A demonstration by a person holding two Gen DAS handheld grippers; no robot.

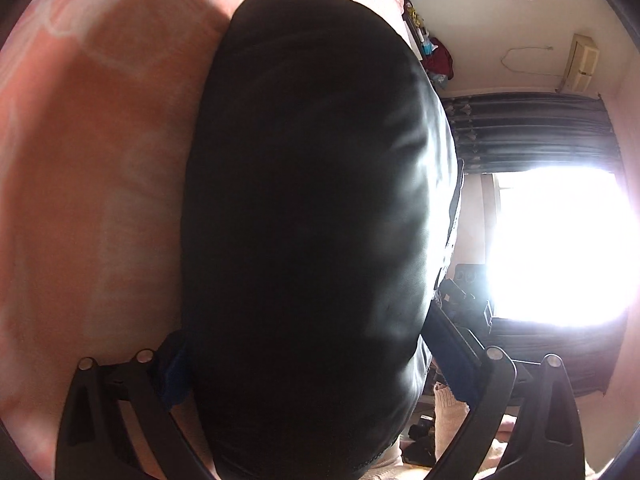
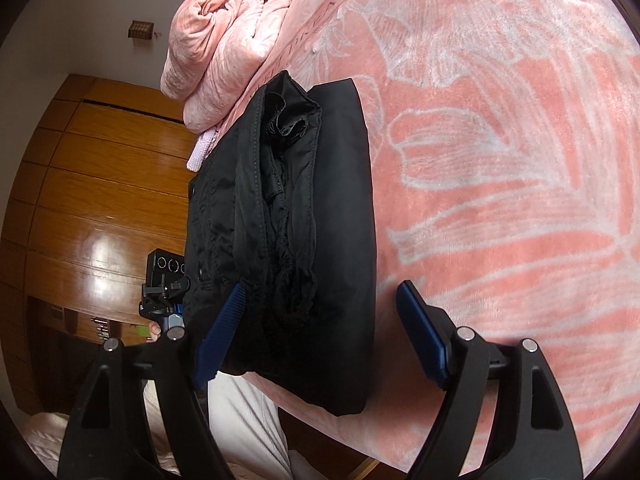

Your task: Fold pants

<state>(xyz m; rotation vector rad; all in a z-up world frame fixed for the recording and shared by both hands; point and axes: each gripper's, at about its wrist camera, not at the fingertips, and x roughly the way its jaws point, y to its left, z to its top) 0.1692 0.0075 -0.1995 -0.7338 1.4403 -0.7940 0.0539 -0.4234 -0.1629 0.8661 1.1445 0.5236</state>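
Your right claw (image 2: 324,336) stands wide apart, its blue pads (image 2: 420,336) clear of the cloth, with the near end of the folded black pants (image 2: 304,208) lying between them. The left pad sits right at the rumpled waistband side of the bundle; whether it brushes the fabric is hard to tell. The right pad hangs just beside the flat outer edge, over the pink flowered blanket (image 2: 500,160). The pants stretch straight ahead of that claw on the bed, folded into a thick stack. Beyond their far end, up and to the left, lies a rolled pink quilt (image 2: 228,28), and left of the claw stands a wooden wardrobe (image 2: 100,184).

Your left claw (image 1: 316,364) is mostly buried: the black pants (image 1: 312,208) fill the space between its fingers (one blue pad (image 1: 176,372) peeks out at the left edge), so you cannot tell whether it is clamped or loose. A bright window (image 1: 560,248) glares to its right
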